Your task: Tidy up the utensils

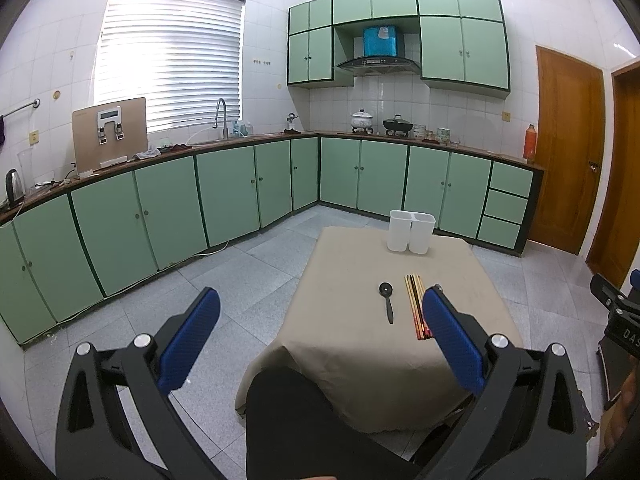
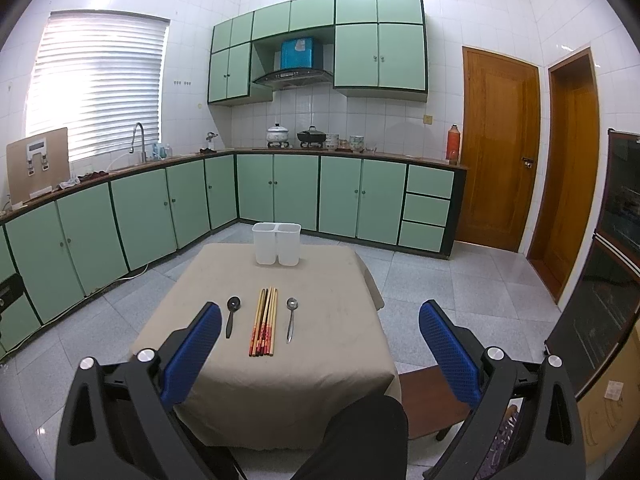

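Note:
A small table under a beige cloth (image 2: 328,280) (image 1: 344,264) holds a black spoon (image 2: 231,315) (image 1: 387,300), a bundle of several chopsticks (image 2: 265,322) (image 1: 416,304) and a metal spoon (image 2: 291,318). A white two-compartment holder (image 2: 277,243) (image 1: 411,231) stands upright at the table's far edge. My left gripper (image 1: 320,332) is open and empty, well short of the table, left of it. My right gripper (image 2: 320,344) is open and empty, above the near edge. The metal spoon is hidden in the left wrist view.
Green cabinets (image 2: 280,192) line the far and left walls under a counter with pots, a sink and a kettle (image 1: 14,188). Wooden doors (image 2: 500,148) stand at the right. A dark cabinet (image 2: 616,260) is at the far right. My knee (image 2: 360,432) sits by the table's near edge.

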Demonstrator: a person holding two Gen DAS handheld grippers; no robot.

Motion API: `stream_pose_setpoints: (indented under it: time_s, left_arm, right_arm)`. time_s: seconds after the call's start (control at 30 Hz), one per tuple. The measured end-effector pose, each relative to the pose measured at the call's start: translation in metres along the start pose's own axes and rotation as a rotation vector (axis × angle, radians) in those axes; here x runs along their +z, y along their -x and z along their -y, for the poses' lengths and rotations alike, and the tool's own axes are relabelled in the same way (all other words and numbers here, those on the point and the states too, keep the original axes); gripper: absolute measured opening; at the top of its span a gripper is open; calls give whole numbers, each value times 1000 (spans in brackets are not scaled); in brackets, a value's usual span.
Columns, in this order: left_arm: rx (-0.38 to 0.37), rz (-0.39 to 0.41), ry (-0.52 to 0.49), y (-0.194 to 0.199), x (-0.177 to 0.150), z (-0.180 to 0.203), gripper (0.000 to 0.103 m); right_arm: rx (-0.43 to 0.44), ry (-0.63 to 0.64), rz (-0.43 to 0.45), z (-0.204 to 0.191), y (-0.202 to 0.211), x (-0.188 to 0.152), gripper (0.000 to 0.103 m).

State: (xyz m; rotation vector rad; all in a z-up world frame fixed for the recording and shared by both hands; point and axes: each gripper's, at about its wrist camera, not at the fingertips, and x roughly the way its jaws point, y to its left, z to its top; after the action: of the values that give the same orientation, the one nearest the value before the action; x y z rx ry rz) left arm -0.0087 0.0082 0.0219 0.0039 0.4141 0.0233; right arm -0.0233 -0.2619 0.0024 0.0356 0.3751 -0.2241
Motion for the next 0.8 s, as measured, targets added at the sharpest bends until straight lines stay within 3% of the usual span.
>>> stream_pose_setpoints:
  time_s: [0.8]
  left_arm:
    - [0, 5, 4, 1, 1, -2, 98]
  right_arm:
    - [1, -1, 7, 3, 1, -3, 97]
